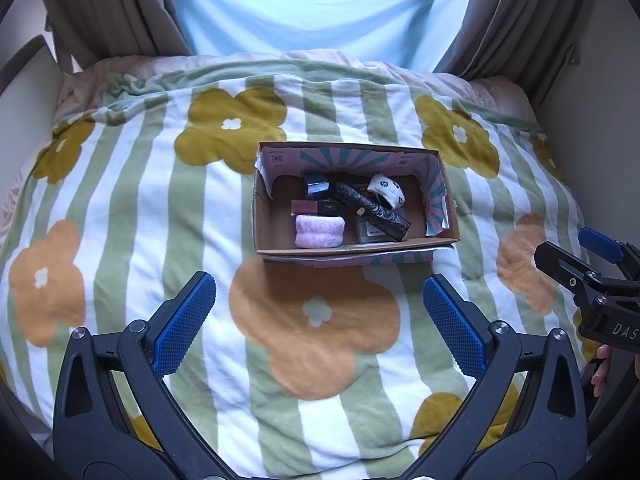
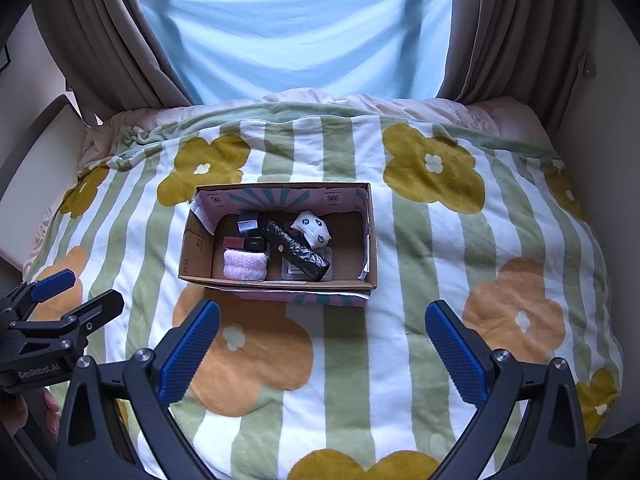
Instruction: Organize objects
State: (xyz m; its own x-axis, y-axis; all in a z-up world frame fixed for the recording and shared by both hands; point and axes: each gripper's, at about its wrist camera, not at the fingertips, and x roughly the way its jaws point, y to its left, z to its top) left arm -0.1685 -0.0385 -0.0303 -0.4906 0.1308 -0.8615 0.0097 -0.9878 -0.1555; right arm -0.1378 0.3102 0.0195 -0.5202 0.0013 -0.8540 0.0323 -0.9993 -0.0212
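An open cardboard box (image 1: 276, 240) (image 2: 196, 256) sits on a flowered striped blanket (image 1: 160, 200) (image 2: 420, 260). Inside lie a pink rolled cloth (image 1: 319, 231) (image 2: 245, 265), a long black wrapped item (image 1: 370, 210) (image 2: 296, 250), a white patterned sock roll (image 1: 387, 189) (image 2: 313, 226), a small dark box (image 1: 317, 187) (image 2: 249, 222) and a dark red case (image 1: 310, 208) (image 2: 236, 243). My left gripper (image 1: 320, 316) (image 2: 76, 292) is open and empty, near side of the box. My right gripper (image 2: 322, 340) (image 1: 572, 256) is open and empty, also short of the box.
The bed fills both views. Beige curtains (image 1: 120, 12) (image 2: 520, 32) flank a bright window (image 1: 320, 0) at the far end. A pale bed frame or panel (image 1: 24, 92) (image 2: 44, 140) stands at the left. A wall runs along the bed's right side.
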